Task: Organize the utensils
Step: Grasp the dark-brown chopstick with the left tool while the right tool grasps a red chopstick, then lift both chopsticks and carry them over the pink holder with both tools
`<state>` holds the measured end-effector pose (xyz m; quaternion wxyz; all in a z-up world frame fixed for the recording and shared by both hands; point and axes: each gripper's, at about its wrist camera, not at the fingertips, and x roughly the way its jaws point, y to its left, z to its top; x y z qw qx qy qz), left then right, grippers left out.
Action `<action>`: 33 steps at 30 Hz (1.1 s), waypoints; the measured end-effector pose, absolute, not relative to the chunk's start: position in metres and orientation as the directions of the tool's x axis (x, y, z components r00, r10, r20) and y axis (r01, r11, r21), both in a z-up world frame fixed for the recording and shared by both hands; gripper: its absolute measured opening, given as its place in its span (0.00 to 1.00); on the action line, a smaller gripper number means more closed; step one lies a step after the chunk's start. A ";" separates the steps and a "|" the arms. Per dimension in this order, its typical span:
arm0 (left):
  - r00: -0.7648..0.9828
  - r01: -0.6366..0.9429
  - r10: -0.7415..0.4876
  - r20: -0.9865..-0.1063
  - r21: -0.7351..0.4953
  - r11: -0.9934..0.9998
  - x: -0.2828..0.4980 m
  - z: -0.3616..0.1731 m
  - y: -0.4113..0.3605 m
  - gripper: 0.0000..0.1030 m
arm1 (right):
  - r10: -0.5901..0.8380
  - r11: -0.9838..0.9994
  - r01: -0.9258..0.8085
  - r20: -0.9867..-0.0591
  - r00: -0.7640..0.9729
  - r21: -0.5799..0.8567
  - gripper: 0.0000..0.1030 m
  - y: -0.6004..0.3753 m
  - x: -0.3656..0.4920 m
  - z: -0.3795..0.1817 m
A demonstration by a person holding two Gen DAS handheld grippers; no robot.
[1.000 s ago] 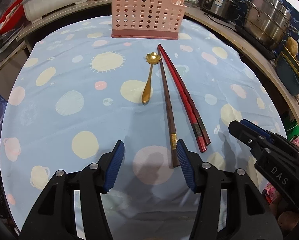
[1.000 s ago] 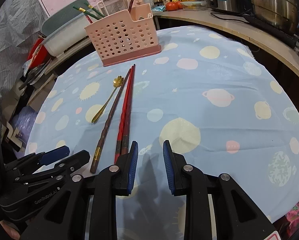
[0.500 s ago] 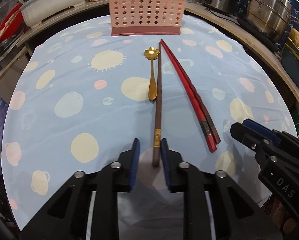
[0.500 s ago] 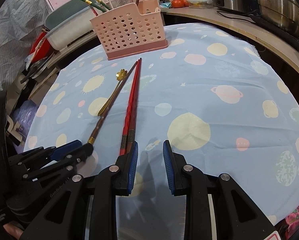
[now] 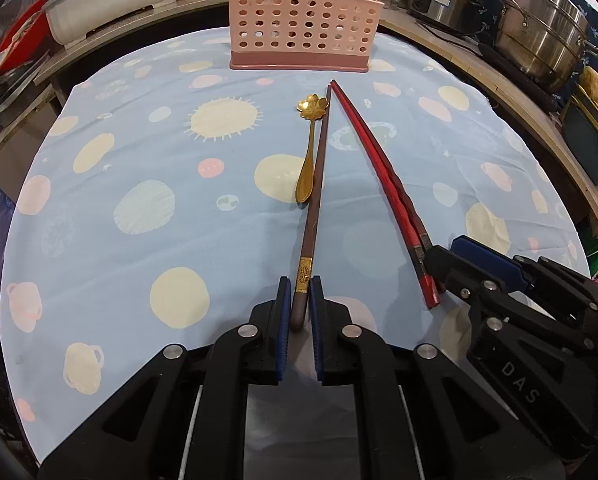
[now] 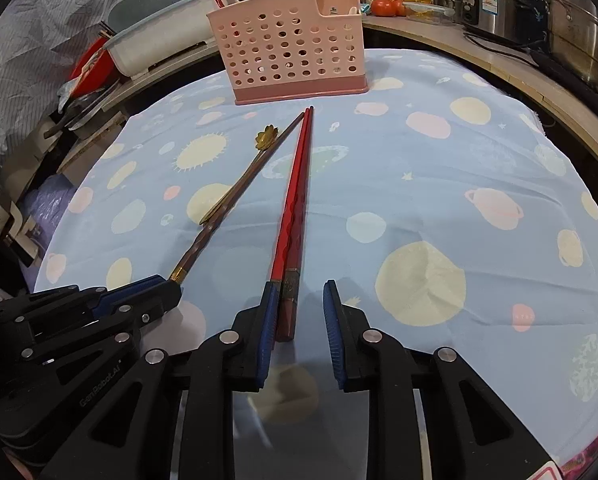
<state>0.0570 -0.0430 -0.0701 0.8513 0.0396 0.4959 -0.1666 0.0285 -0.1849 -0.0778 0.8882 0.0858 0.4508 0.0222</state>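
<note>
Through my left wrist camera, the only writing I can read is "DAS" on the black body of my right tongs, which sit low at the right. My left tongs are drawn in narrow, their blue pads pressing both sides of the near end of the brown chopstick, just behind its gold band. That stick runs away from me across the planet-print cloth on the table, its far tip short of the pink utensil basket at the far edge. The gold spoon (flower-shaped at its far end) lies just left of it, touching or nearly so. The red chopsticks lie to the right, slanting toward the right tongs.

From my right wrist camera, "GenRobot.AI" is printed on the left tongs, low at the left, closed on the brown chopstick's banded end. My right tongs have just been closing a little and stand partly apart: the red chopsticks' near ends lie between the pads, against the left pad and clear of the right one. The basket stands beyond the sticks' far tips, with a stick or two already upright inside. Labels on the bottles behind it are too small to read.
</note>
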 end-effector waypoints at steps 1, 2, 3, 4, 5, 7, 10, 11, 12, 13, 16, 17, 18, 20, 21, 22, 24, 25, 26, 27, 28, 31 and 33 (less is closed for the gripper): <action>0.451 0.322 -0.249 -0.857 -0.103 0.941 0.057 -0.070 -0.042 0.10 | 0.112 0.985 0.040 -0.797 0.593 0.168 0.21 -0.186 0.029 -0.078; 0.448 0.321 -0.256 -0.856 -0.113 0.940 0.057 -0.070 -0.041 0.10 | 0.113 0.984 0.043 -0.798 0.592 0.172 0.21 -0.187 0.029 -0.078; 0.446 0.320 -0.264 -0.855 -0.122 0.939 0.058 -0.070 -0.040 0.10 | 0.118 0.982 0.050 -0.799 0.590 0.182 0.21 -0.190 0.029 -0.079; 0.446 0.320 -0.268 -0.854 -0.128 0.939 0.058 -0.070 -0.039 0.10 | 0.120 0.981 0.055 -0.799 0.590 0.188 0.21 -0.192 0.028 -0.079; 0.446 0.321 -0.272 -0.853 -0.132 0.938 0.058 -0.070 -0.038 0.10 | 0.119 0.980 0.060 -0.799 0.590 0.191 0.20 -0.195 0.028 -0.079; 0.447 0.320 -0.275 -0.851 -0.135 0.938 0.058 -0.070 -0.038 0.10 | 0.117 0.979 0.066 -0.799 0.590 0.192 0.20 -0.197 0.028 -0.079; 0.449 0.320 -0.276 -0.850 -0.135 0.938 0.058 -0.070 -0.038 0.10 | 0.118 0.981 0.058 -0.800 0.588 0.187 0.20 -0.194 0.029 -0.080; 0.449 0.320 -0.275 -0.850 -0.135 0.938 0.059 -0.070 -0.039 0.10 | 0.118 0.982 0.052 -0.802 0.585 0.183 0.20 -0.192 0.030 -0.081; 0.450 0.319 -0.275 -0.850 -0.135 0.938 0.059 -0.070 -0.039 0.10 | 0.113 0.983 0.049 -0.805 0.582 0.174 0.20 -0.190 0.031 -0.083; 0.451 0.321 -0.275 -0.849 -0.133 0.938 0.059 -0.070 -0.040 0.11 | 0.106 0.985 0.046 -0.803 0.587 0.164 0.20 -0.188 0.031 -0.083; 0.459 0.325 -0.268 -0.847 -0.121 0.938 0.059 -0.071 -0.042 0.11 | 0.088 0.990 0.033 -0.799 0.595 0.134 0.20 -0.183 0.032 -0.083; 0.460 0.324 -0.268 -0.847 -0.120 0.938 0.060 -0.071 -0.042 0.11 | 0.085 0.991 0.033 -0.797 0.597 0.131 0.19 -0.183 0.033 -0.084; 0.460 0.325 -0.267 -0.847 -0.119 0.938 0.060 -0.070 -0.042 0.11 | 0.082 0.991 0.034 -0.797 0.598 0.128 0.16 -0.184 0.033 -0.084; 0.461 0.328 -0.263 -0.847 -0.113 0.938 0.060 -0.070 -0.043 0.11 | 0.083 0.991 0.035 -0.798 0.597 0.130 0.10 -0.185 0.033 -0.084; 0.462 0.328 -0.261 -0.848 -0.110 0.938 0.060 -0.070 -0.044 0.10 | 0.085 0.991 0.036 -0.798 0.596 0.133 0.08 -0.185 0.033 -0.084; 0.461 0.329 -0.262 -0.848 -0.111 0.938 0.060 -0.070 -0.044 0.09 | 0.088 0.990 0.038 -0.799 0.595 0.137 0.07 -0.186 0.032 -0.084; 0.457 0.328 -0.264 -0.849 -0.115 0.938 0.061 -0.070 -0.043 0.09 | 0.090 0.989 0.040 -0.799 0.595 0.142 0.07 -0.187 0.031 -0.083; 0.455 0.328 -0.265 -0.850 -0.116 0.937 0.061 -0.070 -0.043 0.09 | 0.091 0.989 0.041 -0.799 0.594 0.143 0.07 -0.187 0.030 -0.083; 0.453 0.327 -0.265 -0.851 -0.117 0.938 0.060 -0.070 -0.043 0.08 | 0.093 0.988 0.042 -0.799 0.594 0.146 0.07 -0.187 0.029 -0.083; 0.452 0.327 -0.265 -0.852 -0.118 0.937 0.060 -0.070 -0.043 0.08 | 0.094 0.988 0.043 -0.799 0.594 0.148 0.07 -0.188 0.029 -0.083; 0.450 0.327 -0.265 -0.853 -0.119 0.938 0.060 -0.069 -0.043 0.08 | 0.095 0.987 0.045 -0.798 0.595 0.151 0.07 -0.189 0.027 -0.082; 0.446 0.325 -0.268 -0.854 -0.125 0.937 0.058 -0.067 -0.042 0.08 | 0.099 0.986 0.050 -0.792 0.602 0.161 0.07 -0.191 0.023 -0.077; 0.448 0.326 -0.269 -0.853 -0.124 0.937 0.056 -0.064 -0.042 0.08 | 0.099 0.985 0.055 -0.786 0.610 0.166 0.07 -0.194 0.019 -0.073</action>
